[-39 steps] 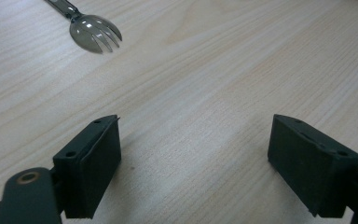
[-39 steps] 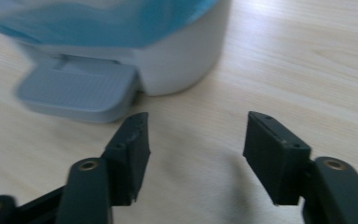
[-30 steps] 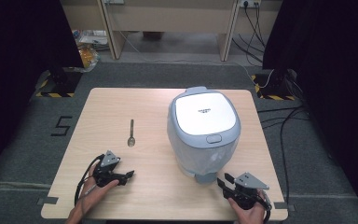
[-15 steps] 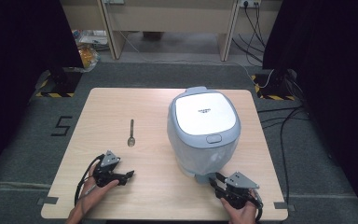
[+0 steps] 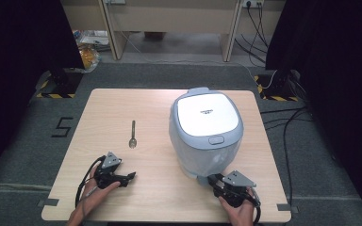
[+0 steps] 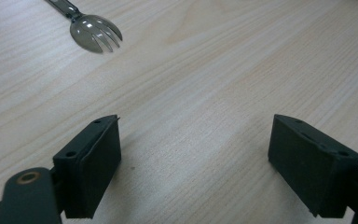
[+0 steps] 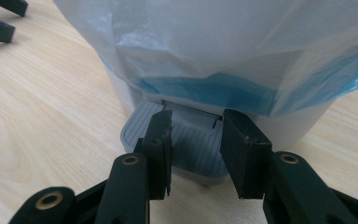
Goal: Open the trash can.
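Observation:
A white pedal bin [image 5: 207, 115] lined with a plastic bag [image 7: 214, 46] stands on the right half of the wooden table [image 5: 122, 103]. Its grey ribbed pedal [image 7: 137, 128] sticks out at the base toward me. My right gripper [image 5: 215, 181] [image 7: 196, 154] sits right at that pedal, jaws drawn in to a narrow gap with their tips over the ribbed surface and nothing clamped between the pads. A metal spork [image 5: 132, 135] [image 6: 95, 32] lies left of the bin. My left gripper [image 5: 130, 177] [image 6: 196, 163] rests low over bare wood short of the spork, open and empty.
The table's front edge runs just below both hands. Black cables trail on the grey floor right of the table [image 5: 287, 127]. My left gripper's jaws [image 7: 0, 21] show far off in the right gripper view.
My right gripper has slid left from the table's front right corner up to the bin's pedal. The left gripper and the spork have not moved.

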Motion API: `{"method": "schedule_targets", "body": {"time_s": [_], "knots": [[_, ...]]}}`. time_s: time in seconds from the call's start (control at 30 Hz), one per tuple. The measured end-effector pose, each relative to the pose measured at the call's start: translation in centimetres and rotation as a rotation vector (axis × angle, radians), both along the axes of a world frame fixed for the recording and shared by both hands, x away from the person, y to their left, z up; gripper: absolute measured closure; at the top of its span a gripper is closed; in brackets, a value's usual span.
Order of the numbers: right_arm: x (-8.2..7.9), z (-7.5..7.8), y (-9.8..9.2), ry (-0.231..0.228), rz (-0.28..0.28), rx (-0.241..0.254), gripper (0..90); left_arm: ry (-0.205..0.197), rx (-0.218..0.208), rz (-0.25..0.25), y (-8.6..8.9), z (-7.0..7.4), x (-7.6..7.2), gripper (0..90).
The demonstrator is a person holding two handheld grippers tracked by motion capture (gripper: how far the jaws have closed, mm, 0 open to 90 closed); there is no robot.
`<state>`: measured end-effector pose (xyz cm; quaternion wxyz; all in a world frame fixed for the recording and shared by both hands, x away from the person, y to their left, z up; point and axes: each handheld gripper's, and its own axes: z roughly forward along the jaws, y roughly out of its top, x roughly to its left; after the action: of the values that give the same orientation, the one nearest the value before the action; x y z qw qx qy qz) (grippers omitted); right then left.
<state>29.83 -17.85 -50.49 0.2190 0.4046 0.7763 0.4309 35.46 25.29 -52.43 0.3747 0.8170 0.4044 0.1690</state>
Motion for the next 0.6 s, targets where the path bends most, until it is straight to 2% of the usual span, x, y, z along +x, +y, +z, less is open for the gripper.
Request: {"method": "schedule_targets", "body": {"time_s": [0.17, 0.6], "knots": [[-0.08, -0.24, 0.12, -0.003, -0.017, 0.010, 63.3, -0.001, 0.000, 0.002, -0.01, -0.01, 0.00, 16.0], [-0.26, -0.36, 0.43, -0.003, -0.041, -0.002, 63.2, 0.000, 0.000, 0.001, 0.00, -0.01, 0.00, 15.9]]}}
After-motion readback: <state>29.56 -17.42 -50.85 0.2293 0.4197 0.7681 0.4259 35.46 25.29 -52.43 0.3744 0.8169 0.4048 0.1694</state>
